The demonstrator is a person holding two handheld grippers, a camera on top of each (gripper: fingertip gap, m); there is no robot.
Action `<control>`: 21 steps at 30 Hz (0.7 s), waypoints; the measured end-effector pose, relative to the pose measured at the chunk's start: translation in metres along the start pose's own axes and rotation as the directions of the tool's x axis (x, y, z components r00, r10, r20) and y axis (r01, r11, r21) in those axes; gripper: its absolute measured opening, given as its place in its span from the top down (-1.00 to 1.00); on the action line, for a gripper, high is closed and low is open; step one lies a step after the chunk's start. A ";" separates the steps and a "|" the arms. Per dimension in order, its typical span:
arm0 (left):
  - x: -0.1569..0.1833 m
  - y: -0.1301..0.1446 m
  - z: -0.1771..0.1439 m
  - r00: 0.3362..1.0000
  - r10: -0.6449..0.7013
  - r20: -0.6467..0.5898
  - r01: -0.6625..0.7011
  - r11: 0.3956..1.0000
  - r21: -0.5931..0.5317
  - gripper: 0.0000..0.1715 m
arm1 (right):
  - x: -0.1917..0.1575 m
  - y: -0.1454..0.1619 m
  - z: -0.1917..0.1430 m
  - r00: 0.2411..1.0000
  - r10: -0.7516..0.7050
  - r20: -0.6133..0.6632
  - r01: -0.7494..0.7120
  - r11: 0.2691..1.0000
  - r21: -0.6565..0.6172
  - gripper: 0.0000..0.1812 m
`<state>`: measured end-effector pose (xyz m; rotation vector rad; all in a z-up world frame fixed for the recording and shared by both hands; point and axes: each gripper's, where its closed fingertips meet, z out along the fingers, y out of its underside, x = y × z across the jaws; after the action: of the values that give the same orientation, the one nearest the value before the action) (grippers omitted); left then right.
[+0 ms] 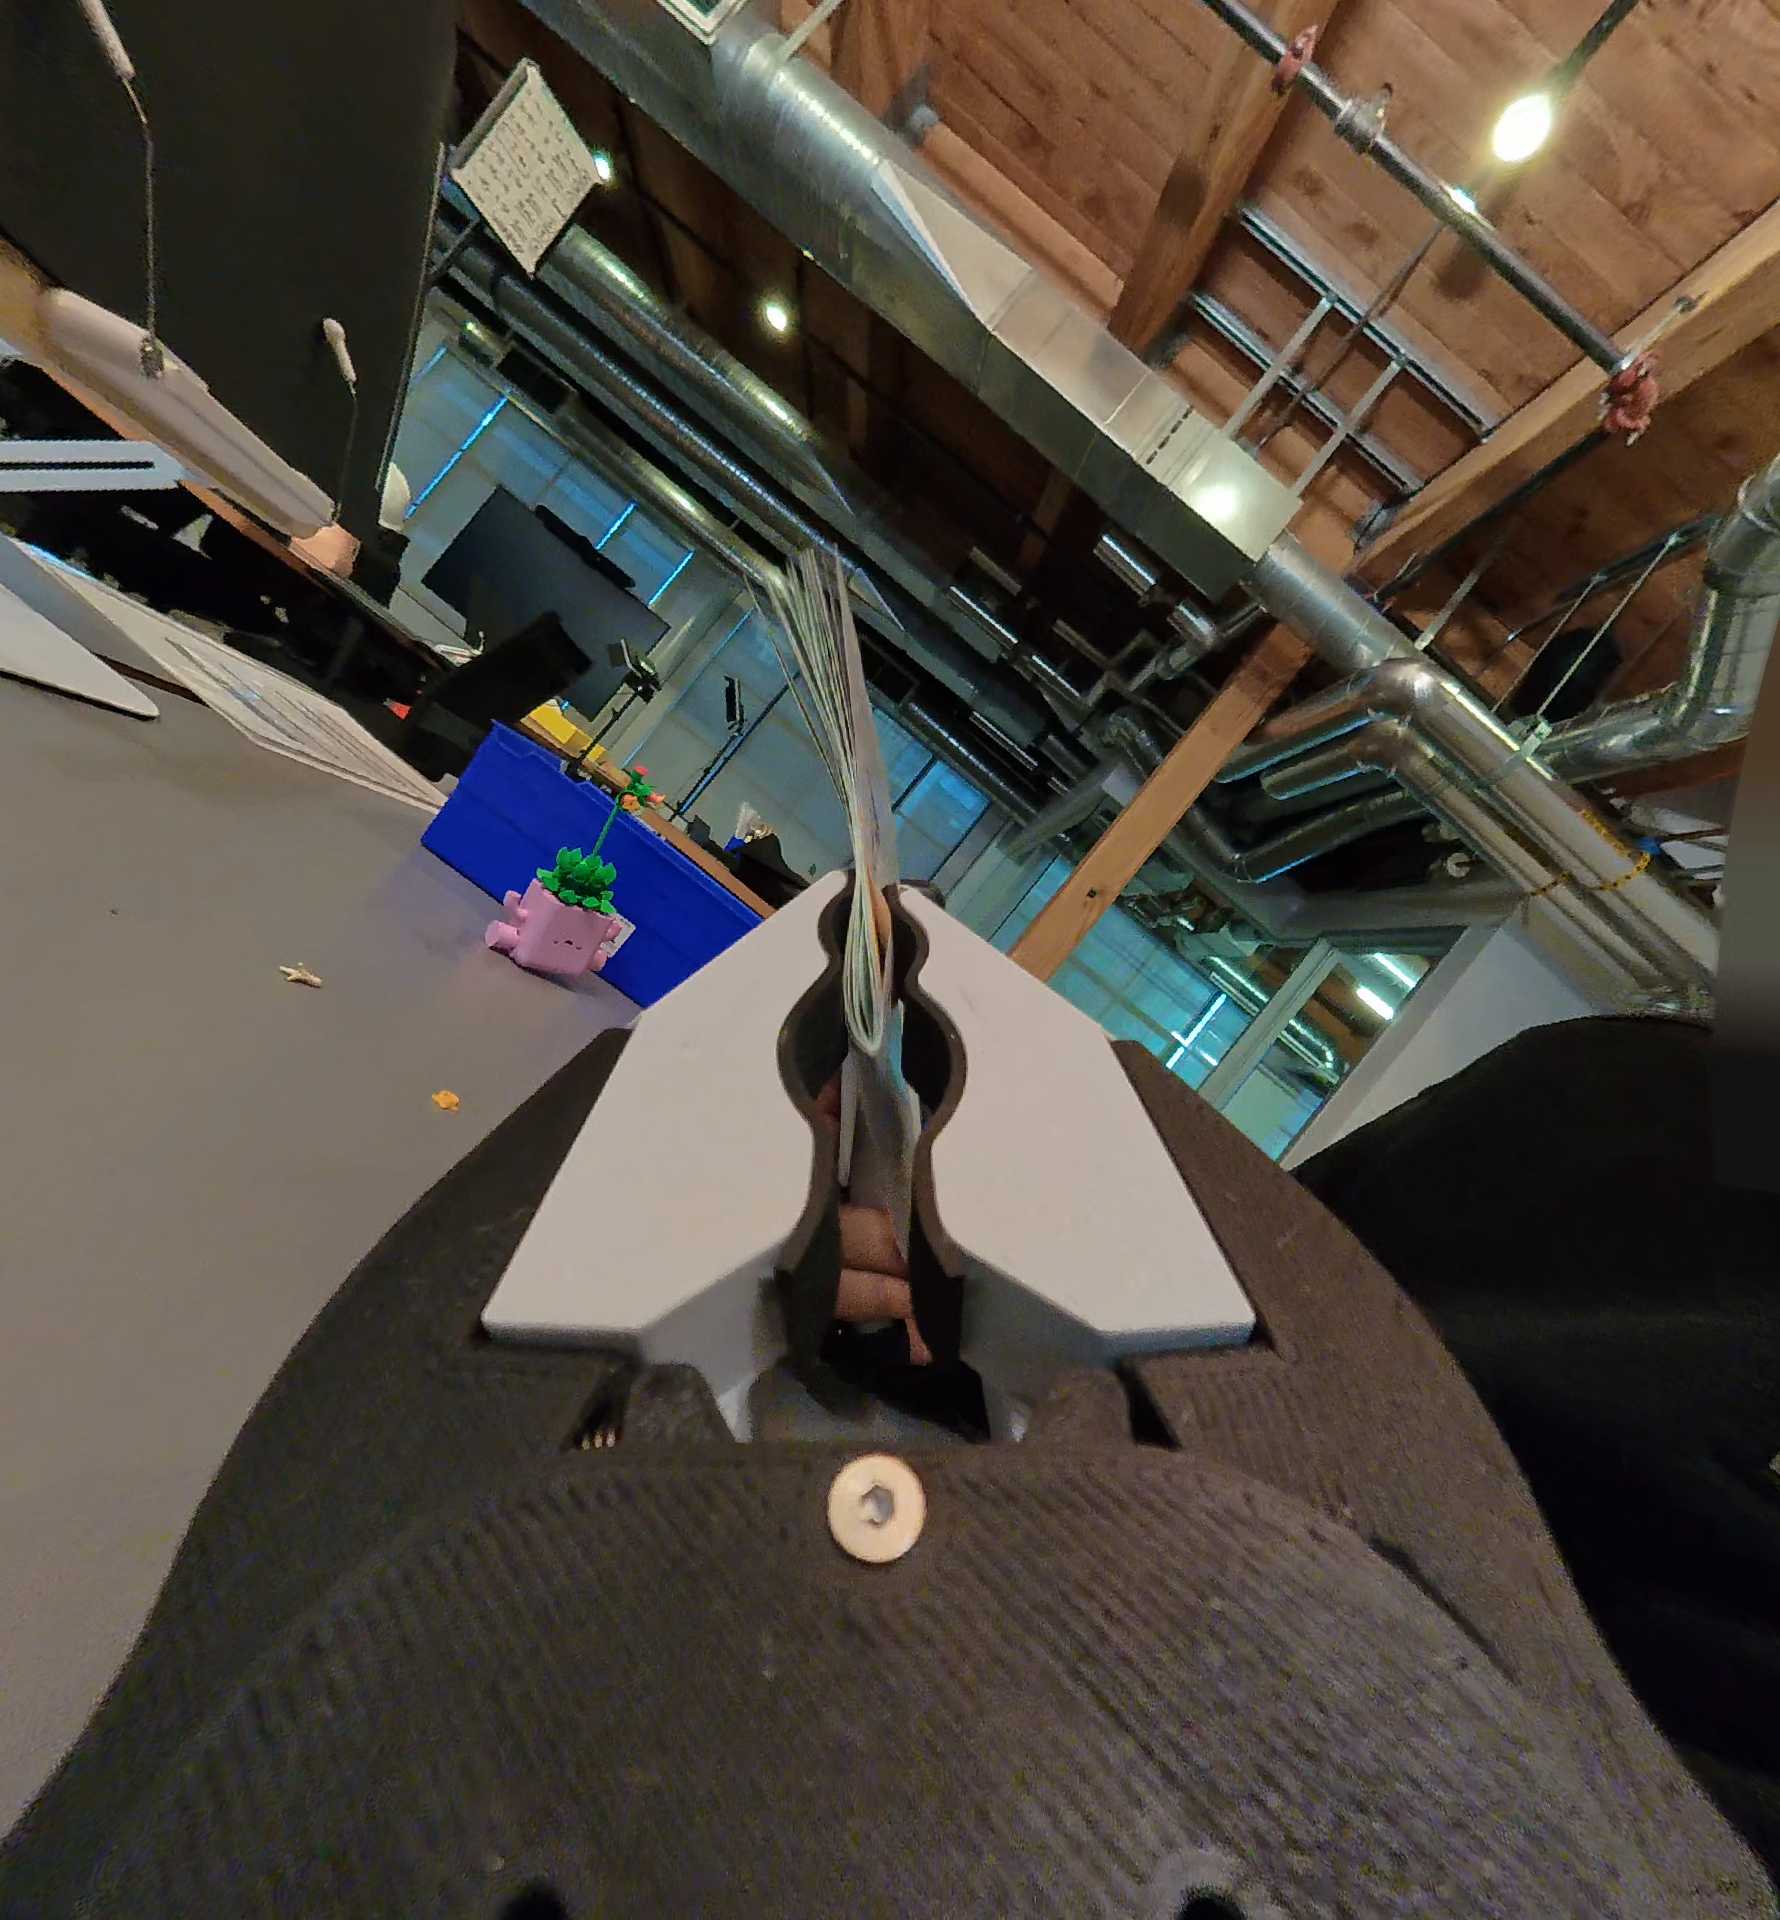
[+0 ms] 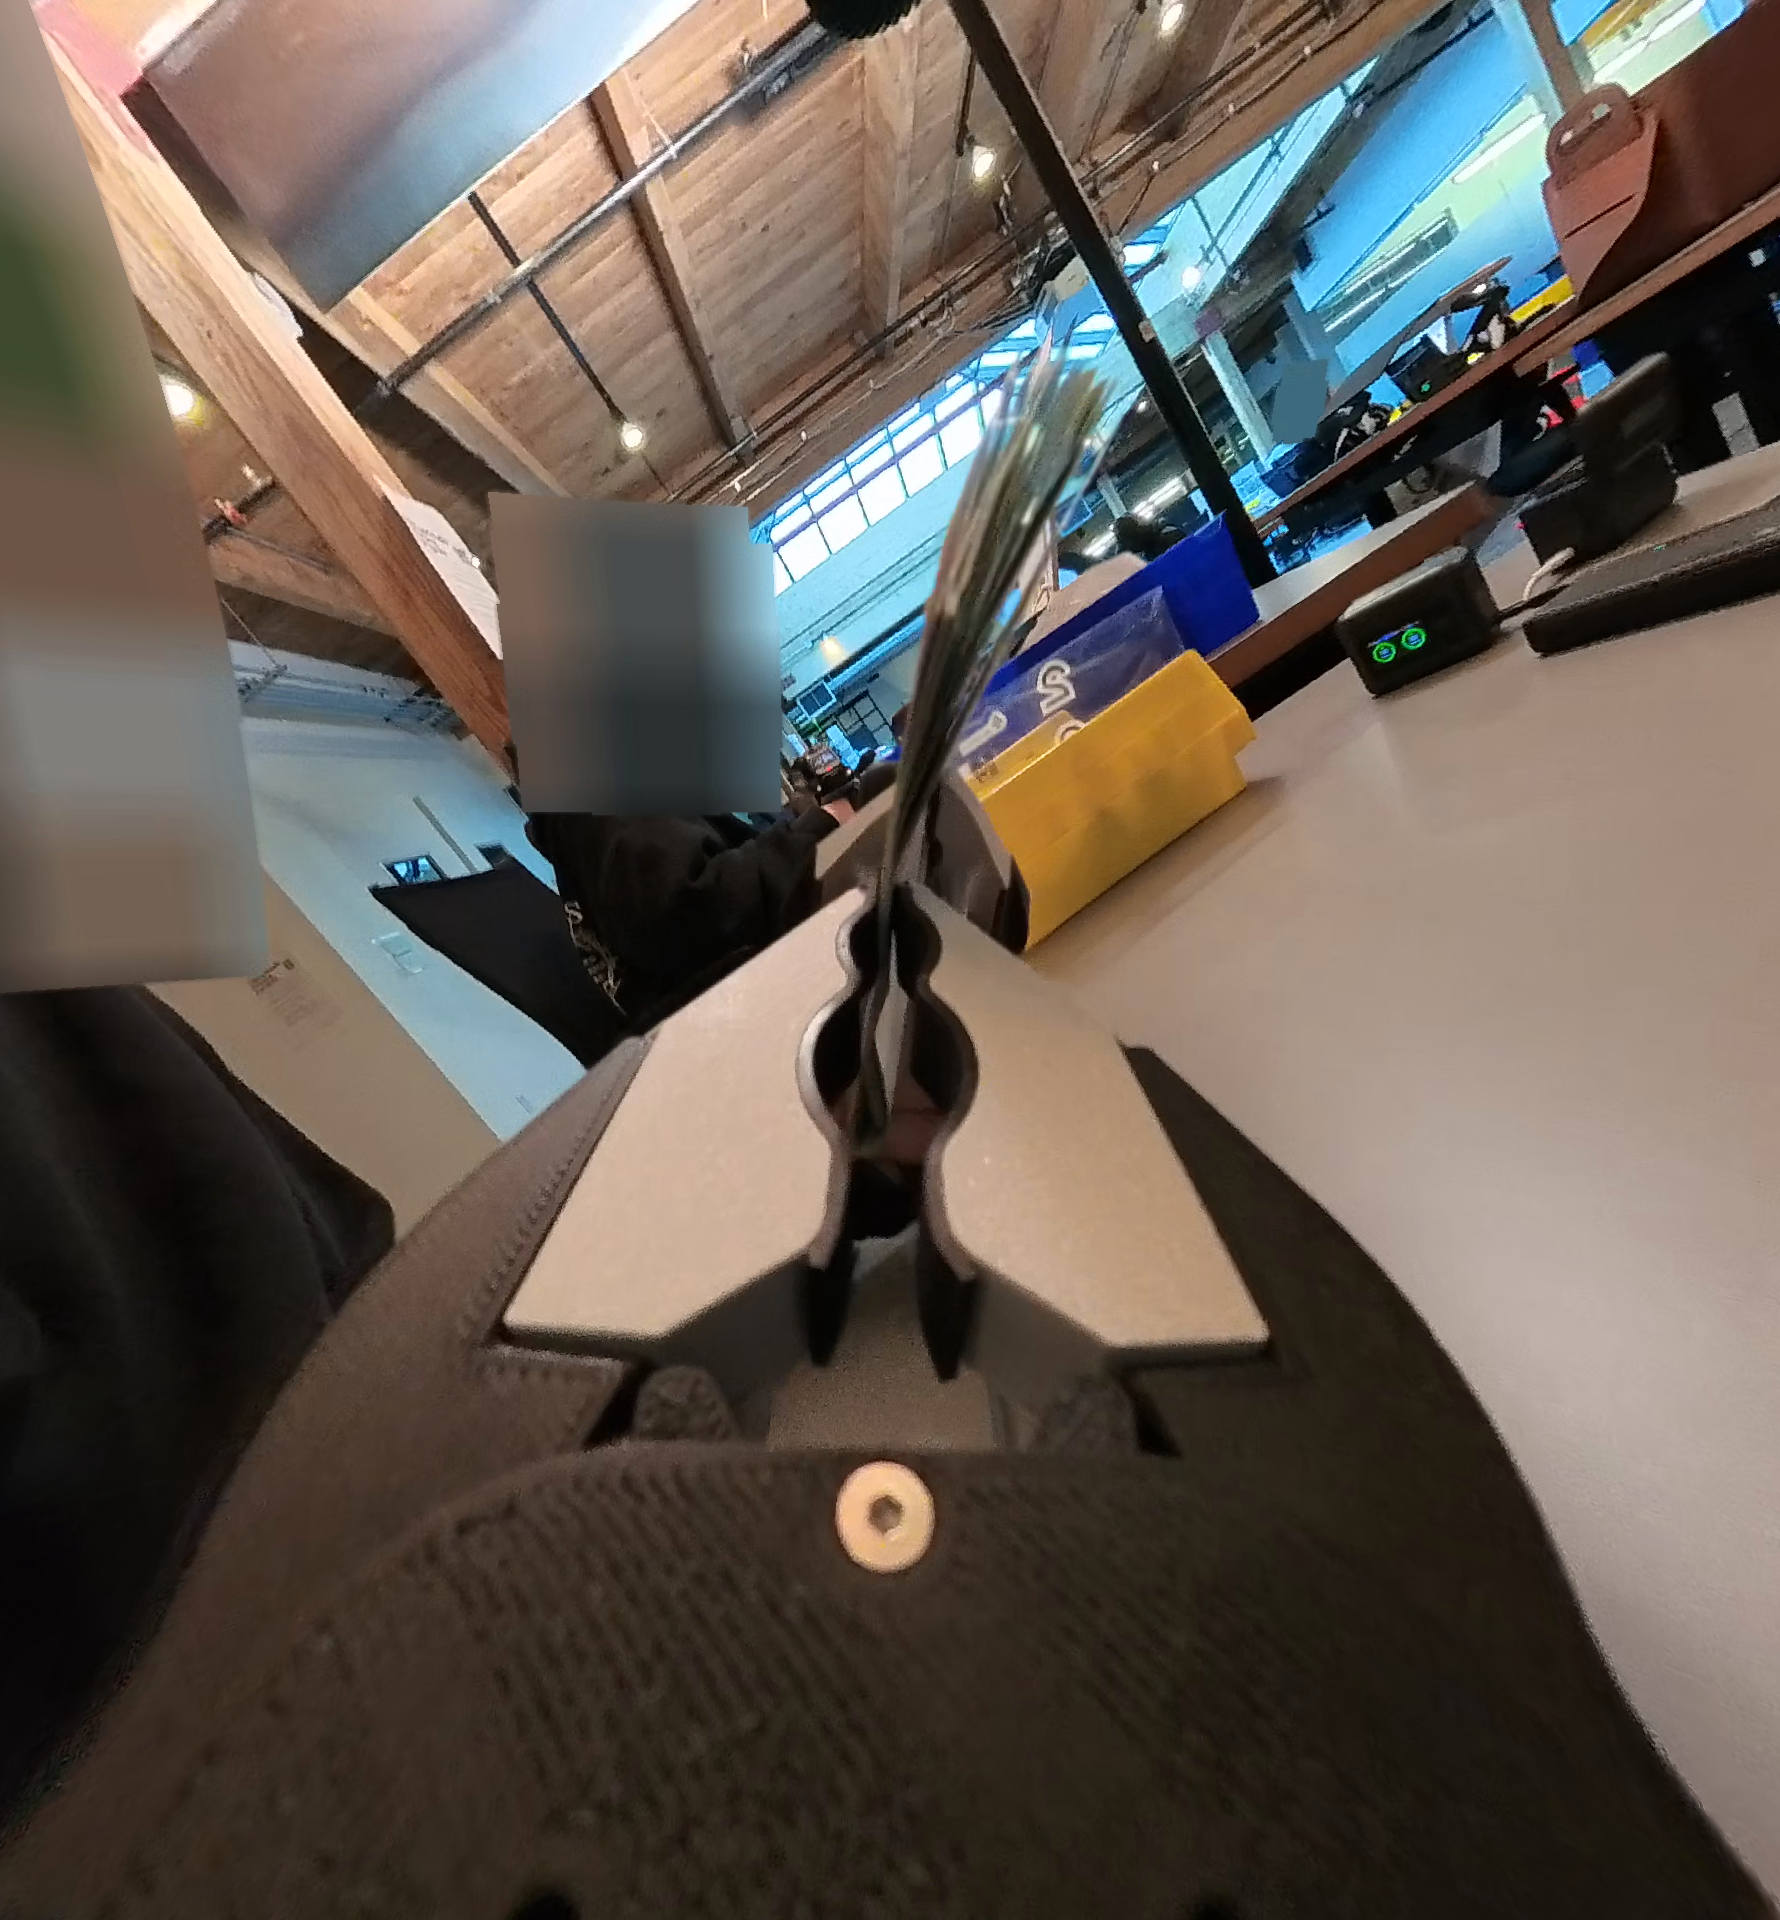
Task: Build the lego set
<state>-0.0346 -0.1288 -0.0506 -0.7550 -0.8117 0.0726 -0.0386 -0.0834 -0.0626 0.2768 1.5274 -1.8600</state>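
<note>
Between your left gripper [image 1: 870,925] fingers sits a booklet [image 1: 844,748], pages fanned upward; your right gripper [image 2: 901,914] pinches a similar stack of pages [image 2: 1011,499], likely the same booklet. Farther out on the grey table [image 1: 138,1039], the lego set [image 1: 564,914]: pink pot, green leaves, flower stem, looks mostly built. Two loose bits [image 1: 301,975] remain nearby.

You are looking up at a wooden plank ceiling [image 1: 1125,177] with heavy timber beams [image 1: 1187,769], where silver ventilation ducts [image 1: 969,270] and thin pipes are running across. Round lamps [image 1: 1520,127] are glowing between them. Tall windows [image 2: 896,468] are letting in bluish daylight. A grey worktop [image 1: 138,1039] is spreading below you, and other desks [image 2: 1644,301] are standing farther off.
</note>
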 end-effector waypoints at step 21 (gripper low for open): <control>-0.014 0.003 -0.003 0.997 -0.071 0.015 0.071 0.997 0.007 0.99 | 0.003 0.014 0.001 0.996 0.043 0.079 -0.040 0.998 -0.039 0.97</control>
<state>-0.0416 -0.1326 -0.0624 -0.7192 -0.8522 0.0172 -0.0317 -0.0861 -0.0748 0.2134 1.4898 -1.7873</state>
